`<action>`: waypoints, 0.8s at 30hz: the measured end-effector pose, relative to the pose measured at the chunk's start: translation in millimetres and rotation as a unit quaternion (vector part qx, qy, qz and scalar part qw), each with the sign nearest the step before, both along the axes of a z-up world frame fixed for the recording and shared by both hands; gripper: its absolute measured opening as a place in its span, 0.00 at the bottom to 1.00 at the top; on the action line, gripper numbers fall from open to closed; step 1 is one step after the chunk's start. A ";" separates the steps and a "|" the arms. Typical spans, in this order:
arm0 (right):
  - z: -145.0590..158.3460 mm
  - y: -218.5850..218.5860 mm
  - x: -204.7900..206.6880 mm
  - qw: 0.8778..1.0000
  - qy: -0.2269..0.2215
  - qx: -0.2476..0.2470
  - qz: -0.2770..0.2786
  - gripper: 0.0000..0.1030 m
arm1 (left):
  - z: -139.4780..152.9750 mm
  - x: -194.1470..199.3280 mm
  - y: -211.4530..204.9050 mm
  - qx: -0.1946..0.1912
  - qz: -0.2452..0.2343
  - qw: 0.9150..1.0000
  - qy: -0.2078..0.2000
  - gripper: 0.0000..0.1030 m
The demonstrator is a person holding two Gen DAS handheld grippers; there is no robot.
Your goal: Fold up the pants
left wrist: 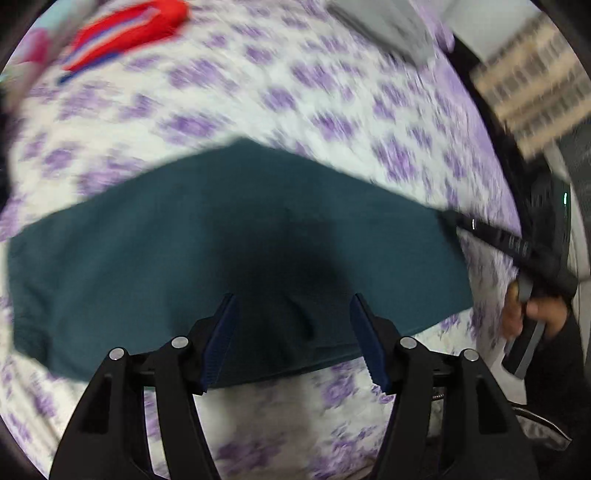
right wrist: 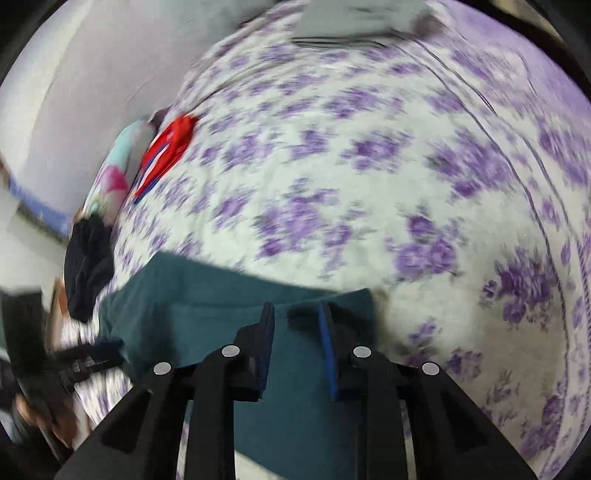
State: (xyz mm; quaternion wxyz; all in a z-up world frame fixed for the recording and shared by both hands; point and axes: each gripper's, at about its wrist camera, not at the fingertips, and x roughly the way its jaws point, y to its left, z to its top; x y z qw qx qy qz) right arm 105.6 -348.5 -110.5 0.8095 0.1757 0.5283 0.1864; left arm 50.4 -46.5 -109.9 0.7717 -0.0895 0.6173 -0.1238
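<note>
The dark teal pants [left wrist: 221,236] lie folded flat on a white bedsheet with purple flowers [left wrist: 258,92]. My left gripper [left wrist: 291,306] is open above the near edge of the pants, holding nothing. My right gripper [right wrist: 295,314] hovers over the right end of the pants [right wrist: 295,387], with its jaws partly apart and nothing pinched between them. The right gripper also shows in the left wrist view [left wrist: 509,243], at the right end of the pants. Both views are blurred by motion.
A red and blue garment [left wrist: 125,33] [right wrist: 166,155] lies at the far side of the bed, beside a pale patterned pillow [right wrist: 118,173]. A black garment [right wrist: 88,266] sits at the bed's left edge. A grey folded item [right wrist: 362,18] lies at the far end.
</note>
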 end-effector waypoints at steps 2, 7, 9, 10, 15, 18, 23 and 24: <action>-10.5 -8.0 3.4 1.000 0.017 0.013 -0.016 0.20 | -23.4 4.7 -6.4 0.041 -0.015 0.999 0.024 0.59; 7.2 3.7 -8.6 1.000 -0.004 -0.010 0.018 0.51 | -15.5 -3.1 6.9 0.068 -0.015 0.997 0.014 0.57; 9.1 7.1 -12.2 0.999 -0.005 -0.025 0.029 0.51 | -0.1 -10.3 24.8 0.055 0.000 0.998 -0.007 0.58; 10.2 7.6 -13.7 0.999 -0.005 -0.027 0.031 0.51 | 8.9 -16.8 42.6 0.042 0.021 0.999 -0.021 0.58; 15.2 7.8 -16.5 0.999 -0.002 -0.016 0.034 0.57 | 23.9 -40.1 127.2 0.040 0.156 0.986 -0.044 0.65; 18.6 14.2 -14.8 0.999 -0.004 -0.014 0.040 0.57 | 12.9 -46.3 175.5 0.031 0.226 0.973 -0.027 0.62; 25.8 24.0 -14.1 0.999 -0.009 -0.011 0.045 0.58 | -9.5 -49.3 215.3 0.056 0.262 0.963 -0.006 0.59; 26.5 25.0 -14.1 0.999 -0.009 -0.008 0.047 0.58 | -17.0 -48.8 220.3 0.047 0.267 0.963 0.005 0.55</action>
